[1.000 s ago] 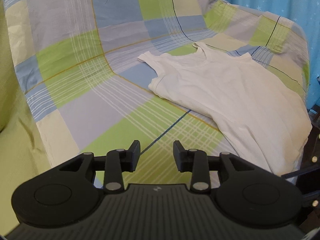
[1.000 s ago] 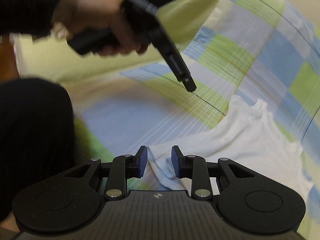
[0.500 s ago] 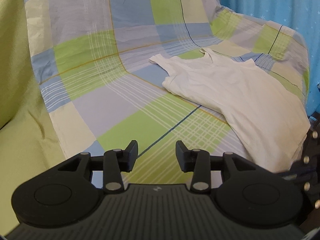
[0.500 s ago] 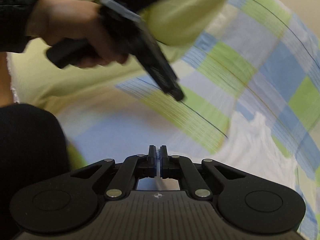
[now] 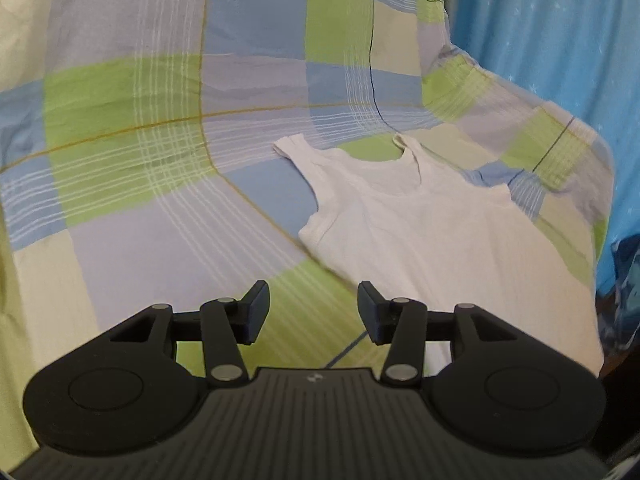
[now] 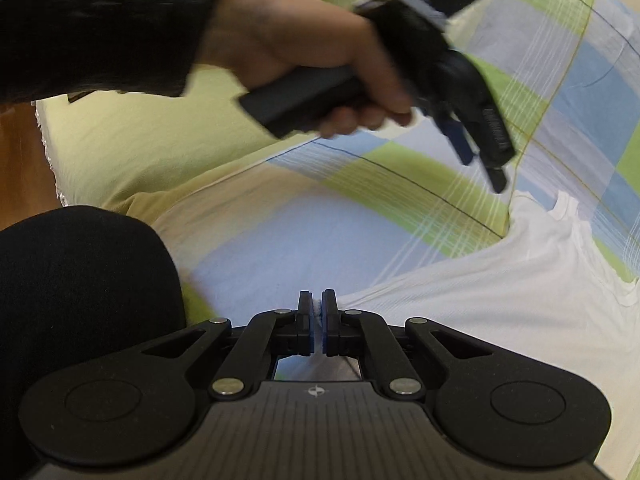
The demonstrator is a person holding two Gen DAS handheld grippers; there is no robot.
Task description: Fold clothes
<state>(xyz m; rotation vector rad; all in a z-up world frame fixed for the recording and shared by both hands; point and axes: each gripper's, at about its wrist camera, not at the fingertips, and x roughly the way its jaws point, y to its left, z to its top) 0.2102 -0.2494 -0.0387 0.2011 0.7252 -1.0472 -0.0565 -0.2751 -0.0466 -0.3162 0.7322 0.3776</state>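
A white tank top (image 5: 432, 232) lies flat on the checked sheet (image 5: 160, 128), straps pointing away from me. In the left wrist view my left gripper (image 5: 313, 312) hangs open above the sheet, just short of the top's near left edge, nothing between its fingers. The right wrist view shows my right gripper (image 6: 317, 322) shut on the hem of the tank top (image 6: 500, 300), a sliver of white cloth pinched between the pads. The left gripper (image 6: 480, 156) also appears there, held by a hand (image 6: 304, 60) above the sheet.
The sheet (image 6: 280, 248) covers a soft seat with a raised back. A light green cover (image 6: 132, 152) lies to the left, a blue curtain (image 5: 560, 40) at the right. A dark-clothed knee (image 6: 80, 288) is near my right gripper. Wooden floor (image 6: 20, 160) shows at far left.
My right gripper has gone from open to shut, pinching the tank top's hem. The left gripper has swung forward and right, closer to the top's near left side, still open.
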